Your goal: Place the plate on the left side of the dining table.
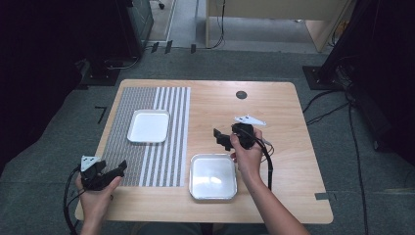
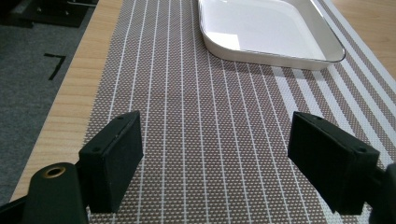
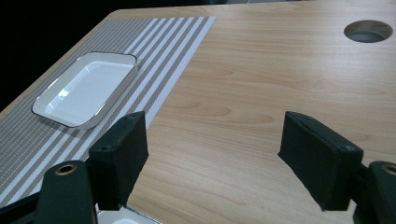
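Both grippers are held with jaws wide apart and nothing between them — the left gripper [image 1: 113,172] over the near corner of the striped placemat [image 2: 196,121], the right gripper [image 1: 222,139] over bare table [image 3: 261,93], just beyond the metal tray [image 1: 213,176]. The white tray [image 1: 149,126] is seen lying flat on the placemat — well apart from both. A round cable hole [image 3: 368,31] is set near the table's far edge.
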The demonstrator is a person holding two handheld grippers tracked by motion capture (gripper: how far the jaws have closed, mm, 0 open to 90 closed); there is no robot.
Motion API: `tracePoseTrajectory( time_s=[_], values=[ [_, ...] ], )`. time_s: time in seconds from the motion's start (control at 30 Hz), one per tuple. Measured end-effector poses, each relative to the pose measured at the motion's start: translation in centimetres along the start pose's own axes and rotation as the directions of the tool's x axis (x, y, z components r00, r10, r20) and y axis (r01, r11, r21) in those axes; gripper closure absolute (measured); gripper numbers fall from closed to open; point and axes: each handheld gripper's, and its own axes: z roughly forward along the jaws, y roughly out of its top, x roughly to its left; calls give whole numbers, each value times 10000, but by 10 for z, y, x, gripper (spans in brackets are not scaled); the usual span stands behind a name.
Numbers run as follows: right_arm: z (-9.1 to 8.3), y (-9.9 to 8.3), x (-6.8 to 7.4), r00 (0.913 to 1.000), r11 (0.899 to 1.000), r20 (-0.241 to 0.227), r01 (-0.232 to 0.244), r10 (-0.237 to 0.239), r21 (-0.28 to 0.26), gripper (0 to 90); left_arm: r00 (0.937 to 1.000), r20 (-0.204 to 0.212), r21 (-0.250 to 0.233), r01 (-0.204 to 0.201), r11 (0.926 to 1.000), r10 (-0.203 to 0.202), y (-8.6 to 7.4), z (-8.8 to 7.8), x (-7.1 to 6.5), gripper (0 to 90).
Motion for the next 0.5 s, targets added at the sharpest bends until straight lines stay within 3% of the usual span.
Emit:
tracePoseTrajectory(
  time_s=[0.5],
  values=[
    [-28,-25,-26,9984,9999,559,83,-77,-94,229,9999,-147,314,-28,9995,32,-7,-3,8,173]
  ],
)
